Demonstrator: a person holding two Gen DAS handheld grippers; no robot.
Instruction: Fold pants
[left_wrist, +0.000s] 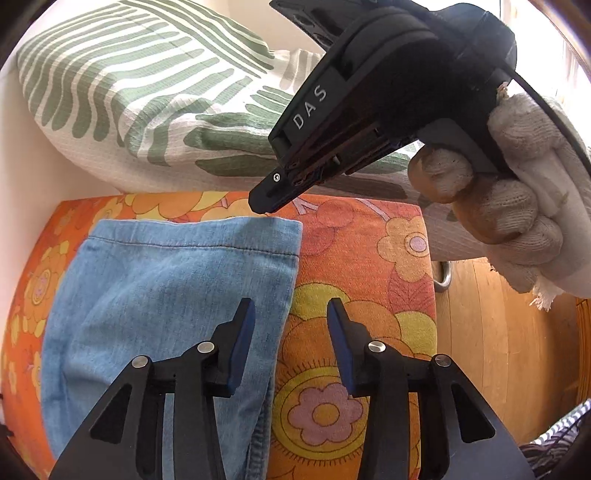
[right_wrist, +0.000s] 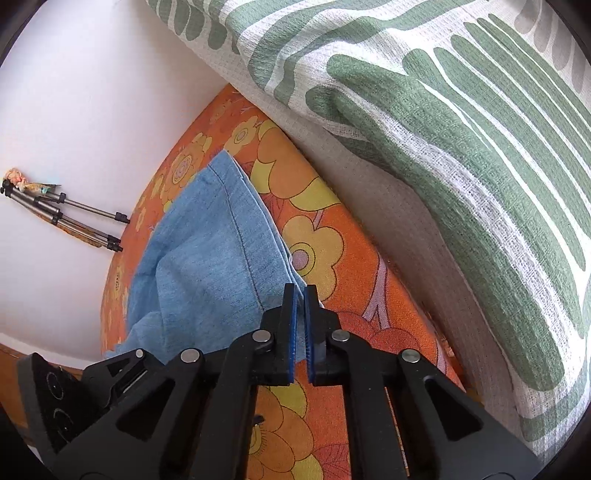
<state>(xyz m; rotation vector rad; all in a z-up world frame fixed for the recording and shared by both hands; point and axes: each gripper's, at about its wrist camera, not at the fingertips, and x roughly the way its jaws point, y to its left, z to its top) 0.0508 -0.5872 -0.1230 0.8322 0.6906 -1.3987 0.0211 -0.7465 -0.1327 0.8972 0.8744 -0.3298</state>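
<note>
So the light blue denim pants (left_wrist: 166, 295) are lying flat on the orange flower-print bed cover (left_wrist: 354, 251), with the hemmed leg end up near the white pillow with green leaf stripes (left_wrist: 122, 92). From my seat this looks like thin, washed denim: soft, floppy, not heavy, not slippery either. It'll drape and sag the second I lift it, so one pinch point won't keep an edge straight. I'd say corners of the hem are the spots to grab, since the stitched double layer there gives the pads something firmer to bite.

My right gripper (right_wrist: 301, 291) is already pinched tight on the hem corner; in the right wrist view I can see a sliver of blue cloth sandwiched between the blue pads. Whether it's got both layers of the leg or just the top one, can't tell. The gloved hand (left_wrist: 517, 206) holding that rig fills the upper right of the left wrist view.

My left gripper (left_wrist: 291, 308) has its jaws partway apart with nothing in them; it's hovering over the long side edge of the pants, one finger above denim, the other above the bed cover.

Stuff I can't see: the waistband and the rest of the legs are cut off below both views, so no idea how far the fold has got. There's a tripod (right_wrist: 62, 214) against the white wall, a bit of wooden floor (left_wrist: 498, 350) off the bed's edge.
</note>
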